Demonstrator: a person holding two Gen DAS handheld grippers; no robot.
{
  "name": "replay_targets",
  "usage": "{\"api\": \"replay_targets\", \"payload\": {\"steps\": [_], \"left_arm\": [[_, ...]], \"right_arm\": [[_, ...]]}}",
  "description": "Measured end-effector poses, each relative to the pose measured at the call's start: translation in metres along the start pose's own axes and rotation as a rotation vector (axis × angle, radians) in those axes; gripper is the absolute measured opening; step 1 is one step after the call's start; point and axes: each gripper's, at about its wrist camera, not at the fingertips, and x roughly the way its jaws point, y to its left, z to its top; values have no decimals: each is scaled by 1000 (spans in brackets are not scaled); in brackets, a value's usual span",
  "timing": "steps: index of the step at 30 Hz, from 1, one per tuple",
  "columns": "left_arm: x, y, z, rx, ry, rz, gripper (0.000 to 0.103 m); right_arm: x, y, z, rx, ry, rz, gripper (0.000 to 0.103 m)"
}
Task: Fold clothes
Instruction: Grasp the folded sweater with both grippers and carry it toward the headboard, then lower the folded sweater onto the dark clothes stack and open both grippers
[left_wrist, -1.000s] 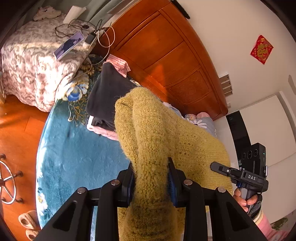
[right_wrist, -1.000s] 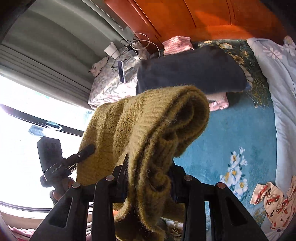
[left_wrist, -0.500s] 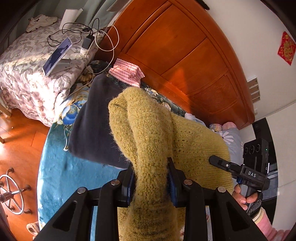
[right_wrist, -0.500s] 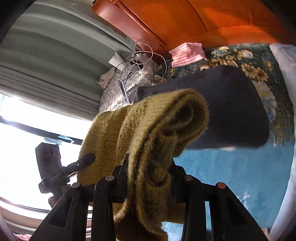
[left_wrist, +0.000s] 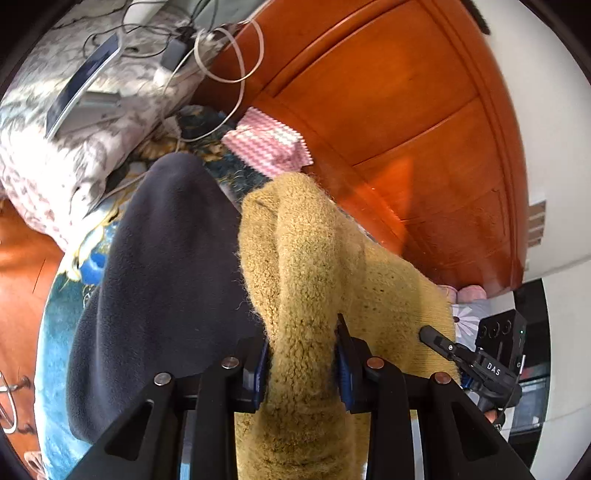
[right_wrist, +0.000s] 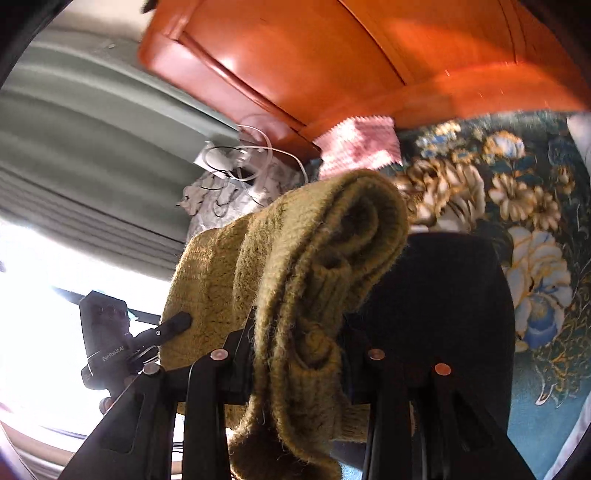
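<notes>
A fuzzy mustard-yellow knit sweater (left_wrist: 306, 258) hangs folded between both grippers, held up over the bed. My left gripper (left_wrist: 301, 354) is shut on one bunched end of it. My right gripper (right_wrist: 299, 343) is shut on the other end of the sweater (right_wrist: 325, 236), where a thick rolled fold droops down. Directly below lies a folded dark navy fleece garment (left_wrist: 166, 266), also seen under the right gripper as a dark fleece (right_wrist: 443, 295). The other hand-held gripper (left_wrist: 480, 362) shows at the sweater's far edge in the left wrist view.
A folded pink-and-white zigzag cloth (left_wrist: 269, 144) lies by the orange wooden headboard (left_wrist: 388, 110). The bed has a blue floral cover (right_wrist: 517, 221). A side table with floral cloth (left_wrist: 55, 122) carries a phone and tangled cables. Grey curtains (right_wrist: 74, 147) hang by a bright window.
Both grippers have carried the sweater forward toward the headboard and lower, so the navy fleece and the pink cloth now look much nearer. Both grips on the sweater are unchanged.
</notes>
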Motion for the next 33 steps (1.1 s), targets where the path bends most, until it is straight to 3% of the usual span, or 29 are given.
{"api": "replay_targets", "payload": {"steps": [3, 6, 8, 10, 13, 15, 17, 19, 21, 25, 29, 33], "left_arm": [[9, 15, 5, -63, -12, -40, 32], [1, 7, 1, -37, -18, -50, 32], [-5, -5, -1, -7, -3, -51, 32], [-16, -19, -4, 35, -4, -61, 32], [-30, -33, -7, 131, -29, -19, 32], [-28, -28, -7, 142, -15, 25, 32], [-14, -11, -7, 115, 20, 98, 32], [2, 3, -7, 120, 58, 166, 36], [8, 10, -8, 131, 69, 154, 38], [-3, 3, -12, 157, 40, 132, 38], [-11, -10, -19, 227, 44, 183, 44], [-31, -24, -26, 313, -36, 266, 48]], "right_arm": [[12, -18, -2, 42, -7, 14, 37], [15, -29, 0, 93, -22, 72, 37], [9, -14, -1, 45, -29, 76, 37], [2, -3, -1, 54, -23, 145, 37], [-8, 10, -4, 51, -28, 212, 37], [-9, 13, -9, 45, -25, 231, 37], [-2, 5, -17, 48, -12, 200, 37], [11, -11, -24, 64, 4, 114, 37], [23, -29, -29, 85, 15, 40, 37], [28, -45, -33, 105, -22, 86, 39], [21, -35, -34, 42, -35, 44, 45], [7, -16, -33, -80, -52, -71, 50]]}}
